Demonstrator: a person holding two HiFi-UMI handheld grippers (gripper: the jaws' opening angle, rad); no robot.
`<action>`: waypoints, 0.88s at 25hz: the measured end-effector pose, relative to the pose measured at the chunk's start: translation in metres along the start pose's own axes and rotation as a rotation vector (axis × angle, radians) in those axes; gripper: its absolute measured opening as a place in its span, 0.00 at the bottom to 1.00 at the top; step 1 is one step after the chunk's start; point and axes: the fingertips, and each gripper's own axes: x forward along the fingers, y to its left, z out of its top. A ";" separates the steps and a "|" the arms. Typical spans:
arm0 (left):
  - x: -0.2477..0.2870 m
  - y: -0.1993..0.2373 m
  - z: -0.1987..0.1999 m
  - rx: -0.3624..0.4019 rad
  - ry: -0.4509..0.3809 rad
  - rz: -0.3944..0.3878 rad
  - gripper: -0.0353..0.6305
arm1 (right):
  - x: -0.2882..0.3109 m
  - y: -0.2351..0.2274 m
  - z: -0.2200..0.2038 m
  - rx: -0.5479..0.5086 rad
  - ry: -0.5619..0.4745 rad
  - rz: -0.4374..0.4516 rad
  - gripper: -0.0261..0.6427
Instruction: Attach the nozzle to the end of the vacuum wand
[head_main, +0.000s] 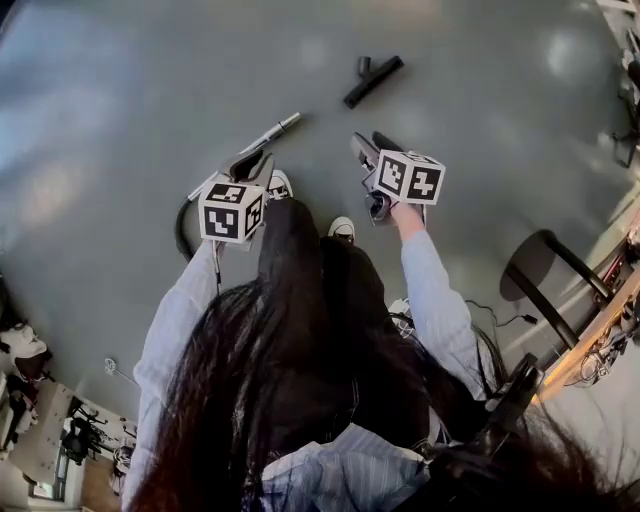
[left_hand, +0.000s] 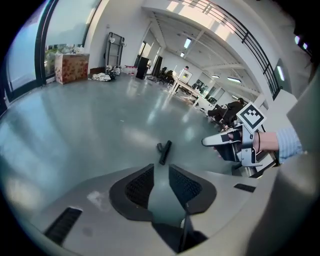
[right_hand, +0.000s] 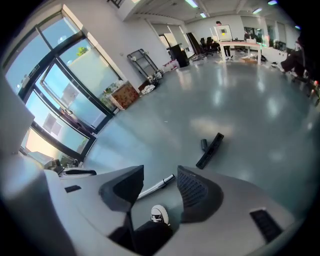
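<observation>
On the floor (head_main: 120, 110), vacuum wand (head_main: 276, 129) lies diagonally, metal tip toward the nozzle (head_main: 373, 80). The nozzle lies well apart from it, long axis roughly parallel. Left gripper (head_main: 256, 160) fingers slightly spread, right gripper (head_main: 368, 146) fingers wide; both empty.

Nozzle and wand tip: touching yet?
Apart. Head view shows bare floor between the nozzle and the wand tip; right gripper view shows the same gap.

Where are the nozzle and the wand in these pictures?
nozzle (head_main: 374, 81): head view, middle of its black bar.
wand (head_main: 272, 131): head view, metal tube near its free end.
</observation>
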 end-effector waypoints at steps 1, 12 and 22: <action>0.011 0.006 -0.014 -0.017 0.007 -0.009 0.20 | 0.013 -0.010 -0.013 0.007 0.011 0.011 0.34; 0.139 0.095 -0.121 0.238 0.097 0.006 0.31 | 0.161 -0.135 -0.063 -0.076 0.022 -0.069 0.43; 0.235 0.176 -0.188 0.367 0.201 0.042 0.35 | 0.264 -0.221 -0.021 0.017 -0.108 -0.131 0.49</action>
